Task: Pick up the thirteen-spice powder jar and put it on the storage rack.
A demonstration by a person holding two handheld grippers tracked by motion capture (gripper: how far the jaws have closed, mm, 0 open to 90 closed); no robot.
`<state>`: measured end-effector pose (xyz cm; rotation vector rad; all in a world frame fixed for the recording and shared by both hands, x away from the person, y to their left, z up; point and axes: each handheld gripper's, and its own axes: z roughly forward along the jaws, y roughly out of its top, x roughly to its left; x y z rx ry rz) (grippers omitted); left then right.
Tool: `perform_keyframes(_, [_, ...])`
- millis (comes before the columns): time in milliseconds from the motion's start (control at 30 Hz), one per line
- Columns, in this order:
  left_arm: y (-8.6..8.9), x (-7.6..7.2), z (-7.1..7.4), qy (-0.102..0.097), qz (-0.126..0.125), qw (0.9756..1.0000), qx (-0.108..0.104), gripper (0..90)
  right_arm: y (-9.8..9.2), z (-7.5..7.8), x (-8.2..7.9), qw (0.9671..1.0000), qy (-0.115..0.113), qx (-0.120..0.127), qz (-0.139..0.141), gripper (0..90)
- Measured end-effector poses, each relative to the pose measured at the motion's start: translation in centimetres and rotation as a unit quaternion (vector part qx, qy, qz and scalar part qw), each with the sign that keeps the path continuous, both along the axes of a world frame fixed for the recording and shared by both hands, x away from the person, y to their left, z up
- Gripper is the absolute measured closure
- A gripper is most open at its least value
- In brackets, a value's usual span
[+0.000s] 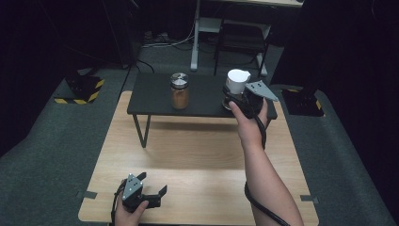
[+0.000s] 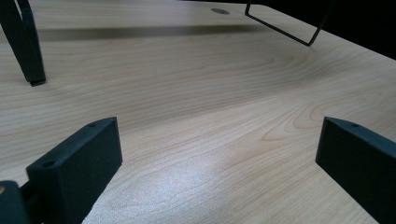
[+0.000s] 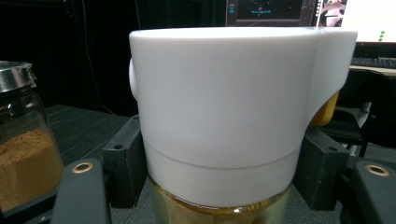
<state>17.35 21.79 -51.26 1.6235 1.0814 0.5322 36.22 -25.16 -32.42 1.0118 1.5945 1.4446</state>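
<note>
A bottle with a wide white cap [image 1: 236,81] stands at the right end of the low black shelf [image 1: 153,96]. My right gripper [image 1: 240,100] is shut on it from the near side. In the right gripper view the white cap [image 3: 229,107] sits above a yellowish glass body [image 3: 219,212], with a black jaw pressed against each side. A glass jar of brown powder [image 1: 179,91] with a metal lid stands mid-shelf, to the left of the bottle; that jar [image 3: 23,154] also appears at the left edge of the right gripper view. My left gripper [image 1: 153,183] rests open near the table's front left, nothing between its jaws [image 2: 219,163].
The black shelf stands on thin metal legs [image 1: 141,129] at the far side of the wooden table [image 1: 197,160]. One leg [image 2: 25,44] is at the upper left of the left gripper view. A cable [image 1: 261,209] trails along the right forearm. A chair and desk frame stand behind.
</note>
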Motion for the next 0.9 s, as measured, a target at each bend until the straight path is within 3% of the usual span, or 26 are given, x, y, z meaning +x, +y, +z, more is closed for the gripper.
perform_keyframes(533, [0.11,0.03,-0.04,0.001,-0.001,1.0,-0.003,0.6,0.15,0.81,0.04,0.9999,0.014,-0.009,0.0,27.7])
perform_keyframes(900, [0.12,0.07,-0.02,0.001,-0.002,1.0,-0.003,0.6,-0.36,0.82,0.25,0.9994,0.034,0.01,0.004,0.0])
